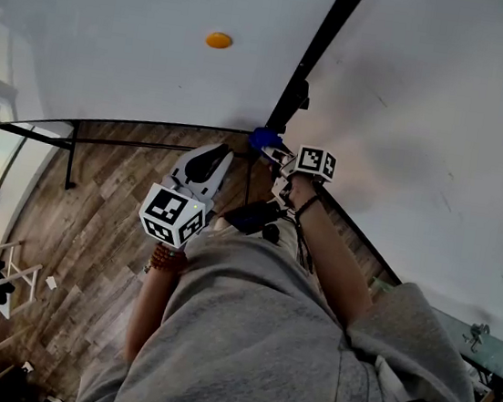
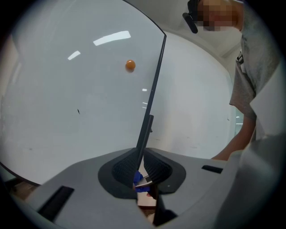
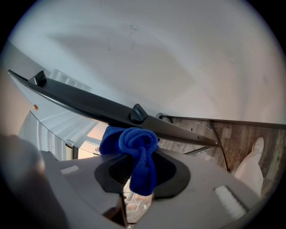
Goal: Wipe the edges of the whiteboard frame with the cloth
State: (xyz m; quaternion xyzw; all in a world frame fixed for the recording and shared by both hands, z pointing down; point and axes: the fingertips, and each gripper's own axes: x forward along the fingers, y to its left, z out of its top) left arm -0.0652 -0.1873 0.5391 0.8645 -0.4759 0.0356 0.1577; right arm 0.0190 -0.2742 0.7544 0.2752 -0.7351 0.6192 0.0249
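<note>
the person stands over the corner where two white boards meet, and the black whiteboard frame [image 1: 314, 57] runs between them down toward the wooden floor [image 1: 103, 213]. the right gripper [image 1: 274, 153] is at the lower end of this frame. its jaws are pinching a blue cloth [image 3: 133, 147]. the cloth is bunched into a thick knot that stands out past the jaw tips. i think it is held this way so that only soft fabric meets the frame and not the hard jaws. in the right gripper view the knot lies against the underside of the frame, just beside a small black clip [image 3: 137, 113] on the bar, and it seems to touch it. the tail of the cloth hangs down between the jaws.

the left gripper [image 1: 213, 156] is a little apart from the frame, on the side of the board with the orange magnet [image 1: 218, 40]. its jaws are drawn together and i see nothing caught in them. the frame only lines up behind their narrow gap. it is probably waiting there to leave the frame free for the wiping hand.

the wiping looks to be at the bottom corner, and most of the frame above is not yet reached.
</note>
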